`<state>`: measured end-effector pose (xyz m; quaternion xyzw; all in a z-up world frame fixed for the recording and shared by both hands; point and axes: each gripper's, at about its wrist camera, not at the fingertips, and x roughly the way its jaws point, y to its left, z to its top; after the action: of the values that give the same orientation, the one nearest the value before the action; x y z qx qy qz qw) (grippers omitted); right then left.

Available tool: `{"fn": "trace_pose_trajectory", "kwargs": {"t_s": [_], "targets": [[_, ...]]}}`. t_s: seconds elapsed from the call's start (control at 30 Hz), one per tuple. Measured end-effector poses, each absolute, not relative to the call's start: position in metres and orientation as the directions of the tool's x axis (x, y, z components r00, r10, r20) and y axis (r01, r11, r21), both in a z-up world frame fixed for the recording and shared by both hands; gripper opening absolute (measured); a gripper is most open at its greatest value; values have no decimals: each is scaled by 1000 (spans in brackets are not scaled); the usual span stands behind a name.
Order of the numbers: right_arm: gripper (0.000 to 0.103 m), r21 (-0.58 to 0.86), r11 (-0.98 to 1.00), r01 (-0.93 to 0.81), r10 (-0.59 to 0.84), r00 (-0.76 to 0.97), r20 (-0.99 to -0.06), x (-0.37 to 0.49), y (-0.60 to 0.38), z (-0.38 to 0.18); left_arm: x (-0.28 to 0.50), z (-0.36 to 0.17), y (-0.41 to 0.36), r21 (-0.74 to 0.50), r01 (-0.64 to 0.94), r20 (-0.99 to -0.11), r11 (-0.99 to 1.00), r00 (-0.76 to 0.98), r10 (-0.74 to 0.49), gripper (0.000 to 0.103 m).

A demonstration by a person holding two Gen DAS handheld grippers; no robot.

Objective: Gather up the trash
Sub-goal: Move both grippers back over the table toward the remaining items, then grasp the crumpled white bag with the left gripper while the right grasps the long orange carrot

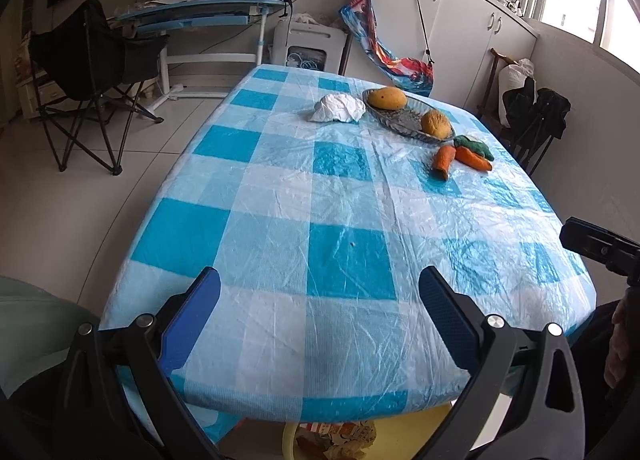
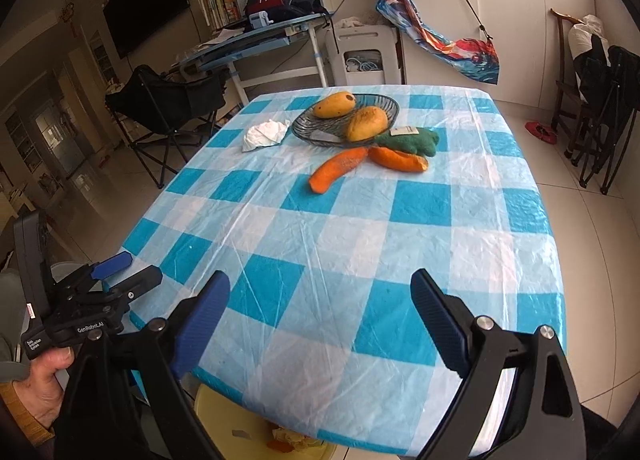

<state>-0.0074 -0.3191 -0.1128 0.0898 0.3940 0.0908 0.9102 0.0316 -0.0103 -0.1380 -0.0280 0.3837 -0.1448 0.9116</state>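
Both jaws spread, empty. Reach right gripper [image 2: 320,324] across tabletop, straddle crumpled white paper wad [image 2: 265,134], avoid glass fruit dish [image 2: 308,127].

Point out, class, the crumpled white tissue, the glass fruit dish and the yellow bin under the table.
crumpled white tissue [image 2: 265,135]: right wrist view, middle of the wad.
glass fruit dish [image 2: 310,127]: right wrist view, bare left side.
yellow bin [image 2: 218,412]: right wrist view, left rim.

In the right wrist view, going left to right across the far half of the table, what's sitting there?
Crumpled white tissue → glass dish holding two mangoes → green plush carrot top.
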Motion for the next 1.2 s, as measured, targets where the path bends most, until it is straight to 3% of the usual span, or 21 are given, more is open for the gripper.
{"fn": "trace_pose_trajectory", "kwargs": {"t_s": [0.13,0.4,0.7,0.93,1.07,1.2], "targets": [[87,273,956,-106,271,673,-688,25,-313,-112,61,-123,-16,-150,215,-673,965,693,-259,96],[68,302,949,-91,287,648,-706,90,-300,-131,124,-110,-29,-158,180,-645,971,726,-240,96],[56,274,957,-98,273,632,-725,119,-300,-145,193,-114,-68,-92,265,-638,960,724,-261,96],[45,319,944,-83,303,600,-740,129,-310,-152,243,-130,-97,-55,315,-687,947,676,-265,96],[34,318,944,-87,305,594,-744,130,-315,-152,262,-134,-110,-26,331,-707,943,661,-251,96],[31,319,943,-98,313,588,-746,131,-318,-152,276,-141,-122,-22,348,-739,937,626,-249,94]]}}
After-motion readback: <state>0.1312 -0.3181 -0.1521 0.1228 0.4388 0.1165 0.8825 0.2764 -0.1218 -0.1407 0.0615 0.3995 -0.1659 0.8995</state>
